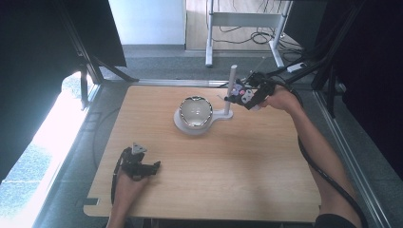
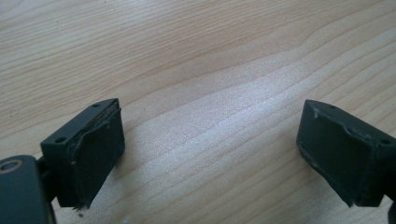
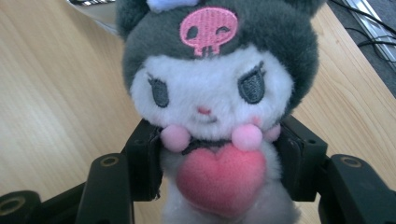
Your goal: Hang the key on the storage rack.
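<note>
**Plush toy held aloft beside the stand; left claw idle**

The landmark here is the white stand (image 1: 202, 124): a round base on the wooden table (image 1: 266, 180), carrying a shiny bowl-like dome (image 1: 195, 111), with a thin upright post (image 1: 231, 90) rising from an arm on its right side.

The right gripper (image 1: 247, 93) is just to the right of that post, up near its top, and its jaws are clamped on the body of a small plush toy (image 3: 212, 107) with a dark hood, white face, pink skull badge and a pink heart on its chest. In the right gripper view the jaws press in on either flank of the toy below the head. From the high view the toy looks to be touching or nearly touching the post, though it is too small there to be sure.

The left gripper (image 2: 210, 154) rests well in front and to the left of the stand, near the table's front edge, jaws wide apart with bare wood between them.

Risks, as I judge them: the soft plush could compress and slide out of the grip; and a sideways nudge against the slender post might tip or shift the stand, disturbing the dome on it.
</note>
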